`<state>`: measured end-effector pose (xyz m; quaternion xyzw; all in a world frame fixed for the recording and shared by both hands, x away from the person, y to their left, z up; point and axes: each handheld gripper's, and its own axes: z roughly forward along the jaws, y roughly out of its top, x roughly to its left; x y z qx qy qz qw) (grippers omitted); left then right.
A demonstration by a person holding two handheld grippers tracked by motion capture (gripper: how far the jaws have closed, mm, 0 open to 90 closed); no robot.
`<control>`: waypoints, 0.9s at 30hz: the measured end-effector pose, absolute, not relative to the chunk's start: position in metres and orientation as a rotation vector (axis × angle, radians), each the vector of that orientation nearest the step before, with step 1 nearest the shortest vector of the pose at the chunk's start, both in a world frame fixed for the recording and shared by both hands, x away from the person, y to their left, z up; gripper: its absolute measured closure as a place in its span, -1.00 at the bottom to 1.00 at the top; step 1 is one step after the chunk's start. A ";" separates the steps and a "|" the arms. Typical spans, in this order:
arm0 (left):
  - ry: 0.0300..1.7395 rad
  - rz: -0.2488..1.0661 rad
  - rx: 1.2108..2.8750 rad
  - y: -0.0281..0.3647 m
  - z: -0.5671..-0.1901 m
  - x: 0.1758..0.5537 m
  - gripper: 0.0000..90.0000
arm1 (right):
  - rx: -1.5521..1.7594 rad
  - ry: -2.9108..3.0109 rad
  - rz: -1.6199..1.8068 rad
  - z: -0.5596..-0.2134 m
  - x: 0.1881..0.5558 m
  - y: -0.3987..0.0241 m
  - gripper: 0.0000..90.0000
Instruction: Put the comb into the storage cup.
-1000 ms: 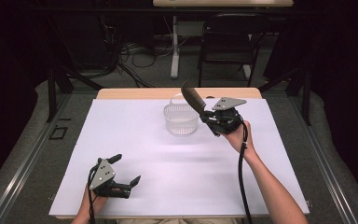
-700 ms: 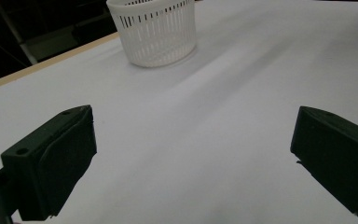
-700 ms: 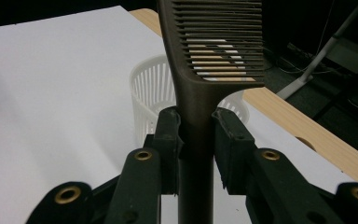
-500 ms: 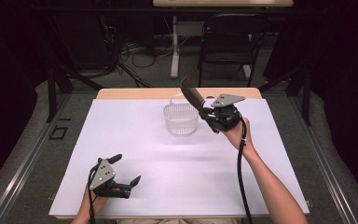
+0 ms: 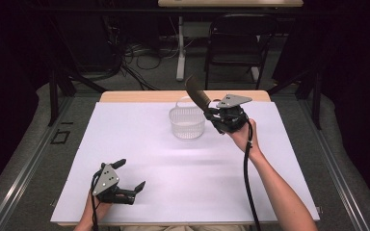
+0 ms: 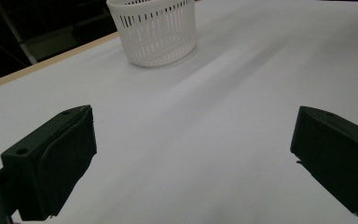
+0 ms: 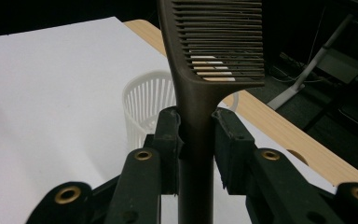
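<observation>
We see the right gripper raised above the far right part of the table, just to the right of the basket. Its jaws are clamped on the neck of a dark brown slotted spatula. In the right gripper view the two pads press the handle from both sides, with no gap showing. The blade rises beyond the jaws, its rows of slots letting the wooden table edge show through.

From the high view we note the spatula slanting up and to the left from the jaws, so that its blade hangs over the far rim of the basket (whether it touches the rim we cannot tell). The basket is white, round and slotted, and stands upright on the white sheet near the far edge of the table.

The left gripper sits low at the near left of the table, well apart from the basket. Its jaws stand wide apart and hold nothing; in the left gripper view we see bare white sheet between the two black pads, with the basket far off at the top.

A black cable trails from the right gripper along the forearm. Beyond the table stands a dark chair.
</observation>
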<state>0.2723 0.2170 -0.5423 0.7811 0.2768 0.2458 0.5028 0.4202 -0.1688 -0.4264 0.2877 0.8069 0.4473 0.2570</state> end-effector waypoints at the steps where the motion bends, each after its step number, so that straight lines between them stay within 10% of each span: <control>1: 0.670 0.596 1.888 0.217 -0.542 0.272 -0.99 | 0.779 2.188 1.213 -0.426 0.421 -0.168 0.61; 27: 0.671 0.595 1.887 0.217 -0.542 0.272 -0.99 | 0.764 2.146 1.255 -0.424 0.430 -0.163 0.61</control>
